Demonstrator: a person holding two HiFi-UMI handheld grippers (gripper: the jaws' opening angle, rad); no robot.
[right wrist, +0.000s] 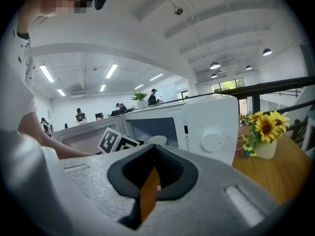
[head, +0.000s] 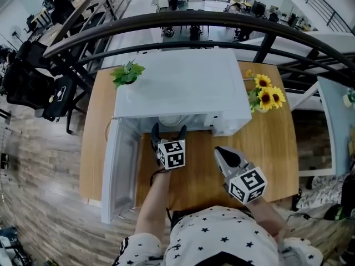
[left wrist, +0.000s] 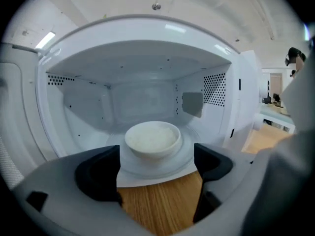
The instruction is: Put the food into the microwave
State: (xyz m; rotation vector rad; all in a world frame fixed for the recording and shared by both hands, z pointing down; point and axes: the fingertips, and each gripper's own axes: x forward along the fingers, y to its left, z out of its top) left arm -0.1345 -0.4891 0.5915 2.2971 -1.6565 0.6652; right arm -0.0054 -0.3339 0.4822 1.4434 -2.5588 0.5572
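At the far left the door [head: 119, 170] hangs swung fully open, and a small plant [head: 127, 72] sits by the back left corner of the microwave [head: 183, 85]. My left tongs [head: 169, 131] hover at the mouth of the cavity with the jaws spread wide and nothing between them but table [head: 266, 154] wood. Just beyond them the bowl [left wrist: 152, 137] of white rice sits upright on the turntable [left wrist: 184, 159], inside the oven and apart from both jaws. I judge the bowl to be glazed ceramic: stiff, smooth enough to slip, liable to chip, and moderately heavy with its filling. If I had to move it, I would span the outer wall just under the rim, one jaw on each side, and keep it level. My right tongs [head: 227, 157] are held off to the right over the table, jaws drawn to a narrow slit and gripping nothing. Past them stand the sunflowers [head: 266, 90]. By count: one door, one plant, one microwave, one bowl, one turntable, two tongs, one bunch of sunflowers.
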